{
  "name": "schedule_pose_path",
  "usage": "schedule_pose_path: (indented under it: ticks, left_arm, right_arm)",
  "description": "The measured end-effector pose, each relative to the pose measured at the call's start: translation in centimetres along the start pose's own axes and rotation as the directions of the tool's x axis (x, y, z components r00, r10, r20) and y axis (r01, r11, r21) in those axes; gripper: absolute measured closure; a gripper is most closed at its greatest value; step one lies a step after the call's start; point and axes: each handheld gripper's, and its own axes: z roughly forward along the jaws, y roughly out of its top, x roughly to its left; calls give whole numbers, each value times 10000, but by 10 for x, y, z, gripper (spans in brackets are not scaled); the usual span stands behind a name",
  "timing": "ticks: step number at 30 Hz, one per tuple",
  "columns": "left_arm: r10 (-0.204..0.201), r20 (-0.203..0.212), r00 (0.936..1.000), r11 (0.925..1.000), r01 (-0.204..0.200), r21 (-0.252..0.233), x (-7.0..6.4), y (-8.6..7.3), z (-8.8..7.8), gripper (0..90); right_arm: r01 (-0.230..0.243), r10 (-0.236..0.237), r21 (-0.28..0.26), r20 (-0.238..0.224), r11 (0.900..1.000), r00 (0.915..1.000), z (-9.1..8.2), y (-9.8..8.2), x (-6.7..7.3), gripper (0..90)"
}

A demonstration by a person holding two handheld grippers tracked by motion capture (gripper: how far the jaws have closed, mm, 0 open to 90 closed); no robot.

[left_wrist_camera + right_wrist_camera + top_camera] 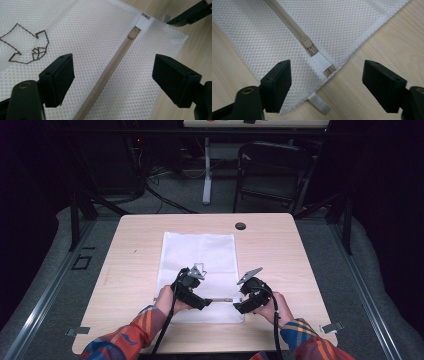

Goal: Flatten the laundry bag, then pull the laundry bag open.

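Overhead, a white mesh laundry bag (199,270) lies flat on the wooden desk (125,265), its near edge toward the person, whose hands hold the left tongs (206,303) and right tongs (237,308) tip to tip over the bag's near end. Next, the left gripper view has the left tongs (113,75) spread wide above the beige zipper (110,72), touching nothing, with a brown stitched emblem (27,46) off to one side. Finally, the right gripper view shows the right tongs (327,80) also apart and empty, straddling the bag's corner where the zipper slider (308,45) sits beside a white tab (319,103).
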Motion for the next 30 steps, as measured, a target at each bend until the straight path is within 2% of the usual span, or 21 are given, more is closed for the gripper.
schedule_pose_path:
  ticks: [2, 7, 9, 14, 16, 17, 24, 30]
  left_arm:
    - [57, 26, 10000, 10000, -57, -68, -1, 2, 2, 207]
    - [258, 250, 9994, 9996, -255, -125, -3, 7, 9, 261]
    - [271, 329, 9991, 9996, -268, -105, -4, 8, 13, 287]
    - [296, 492, 9984, 9996, -296, -5, -6, 13, 23, 347]
    - [338, 557, 9979, 9994, -342, 70, -8, 15, 28, 370]
    - [375, 573, 9977, 9992, -381, 96, -9, 16, 31, 385]
    - [668, 692, 9954, 9967, -697, 408, -15, 21, 46, 482]
    - [849, 880, 9925, 9957, -879, 300, -18, 24, 54, 566]
  right_arm:
    - [48, -49, 62, 70, 10000, 10000, -1, 1, -1, 296]
    - [-48, 51, -140, 221, 9999, 9997, -1, 1, -2, 487]
    - [-96, 98, -211, 88, 9997, 9999, 0, 1, -3, 560]
    - [-65, 65, -290, 14, 9996, 10000, 3, 1, -3, 815]
    - [-176, 173, -337, -98, 9993, 9998, 7, 1, -3, 876]
    - [-69, 68, -117, -94, 9999, 9999, 7, 1, -3, 897]
    - [93, -92, 32, -197, 10000, 9998, 15, 1, 1, 900]
    - [29, -26, 121, -217, 9999, 9998, 20, -2, -2, 900]
